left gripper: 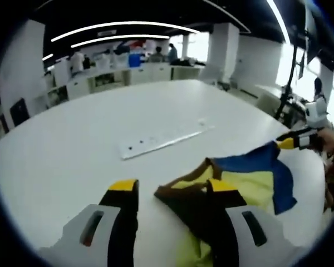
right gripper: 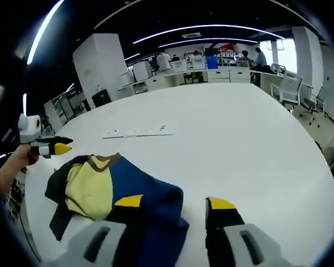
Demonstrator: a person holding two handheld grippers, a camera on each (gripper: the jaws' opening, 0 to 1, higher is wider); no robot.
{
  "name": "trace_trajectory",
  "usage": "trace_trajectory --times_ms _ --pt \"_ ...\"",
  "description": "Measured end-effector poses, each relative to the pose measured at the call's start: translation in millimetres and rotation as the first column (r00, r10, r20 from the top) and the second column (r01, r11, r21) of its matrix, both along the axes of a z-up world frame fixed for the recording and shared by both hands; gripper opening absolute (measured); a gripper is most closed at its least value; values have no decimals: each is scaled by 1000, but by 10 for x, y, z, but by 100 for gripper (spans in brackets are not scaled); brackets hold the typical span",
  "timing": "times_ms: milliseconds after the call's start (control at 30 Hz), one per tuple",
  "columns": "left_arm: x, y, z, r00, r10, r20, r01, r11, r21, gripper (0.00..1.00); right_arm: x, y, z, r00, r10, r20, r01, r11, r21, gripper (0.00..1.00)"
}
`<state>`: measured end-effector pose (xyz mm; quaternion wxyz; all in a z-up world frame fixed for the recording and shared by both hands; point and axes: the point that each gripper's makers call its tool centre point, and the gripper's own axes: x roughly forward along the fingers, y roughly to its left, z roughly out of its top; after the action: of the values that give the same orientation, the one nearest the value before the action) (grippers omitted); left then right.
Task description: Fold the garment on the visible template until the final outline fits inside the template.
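- In the left gripper view the left gripper point(left gripper: 170, 192) has its yellow-tipped jaws spread; its right jaw lies over the brown edge of the garment point(left gripper: 245, 181), but nothing is pinched between them.
- In the right gripper view the right gripper point(right gripper: 175, 203) also stands with jaws spread; its left jaw is over the garment's blue part, the right jaw over bare table.
- The garment, a crumpled piece in blue, yellow and brown, lies low in both views, at lower right in the left gripper view and lower left in the right gripper view.
- It rests on a large white table point(left gripper: 100, 139) with a rounded edge; wide bare surface stretches beyond the jaws.
- A long white strip point(left gripper: 161, 142) with small dark marks lies flat near mid-table, well apart from the garment.
- Around the table: white desks, office chairs point(right gripper: 292, 89), people point(right gripper: 164, 60) at the far counters, and curved ceiling lights point(left gripper: 122, 26).
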<state>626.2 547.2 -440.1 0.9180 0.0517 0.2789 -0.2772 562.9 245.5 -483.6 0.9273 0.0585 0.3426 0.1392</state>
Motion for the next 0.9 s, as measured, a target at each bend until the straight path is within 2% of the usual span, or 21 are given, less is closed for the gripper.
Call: trace_trajectory --times_ms 100,167,333,400,467,600,900 --pt "-127 -9 46 1000 -22 6 22 1000 -16 55 -40 34 24 1000 10 2 -10 1000 -10 54" --pt "-219 -5 57 999 -43 17 43 999 2 59 -74 54 32 1000 18 0 -18 1000 -18 59" --pt "-497 -21 39 998 -63 22 63 998 -3 67 -188 95 34 1000 25 -10 -25 1000 -8 62" --pt "-603 -4 14 996 -78 34 77 996 38 69 -236 123 37 999 34 -3 -34 999 -8 63" --pt "-685 12 0 995 -84 47 81 995 58 69 -284 160 34 999 51 -1 -51 999 -5 63" --pt "-870 -9 -32 994 -99 40 98 995 37 69 -363 196 25 998 69 7 -69 998 -10 64" --pt "-1133 -24 -109 991 -122 60 121 992 27 54 -427 218 11 994 105 28 -105 994 -28 65"
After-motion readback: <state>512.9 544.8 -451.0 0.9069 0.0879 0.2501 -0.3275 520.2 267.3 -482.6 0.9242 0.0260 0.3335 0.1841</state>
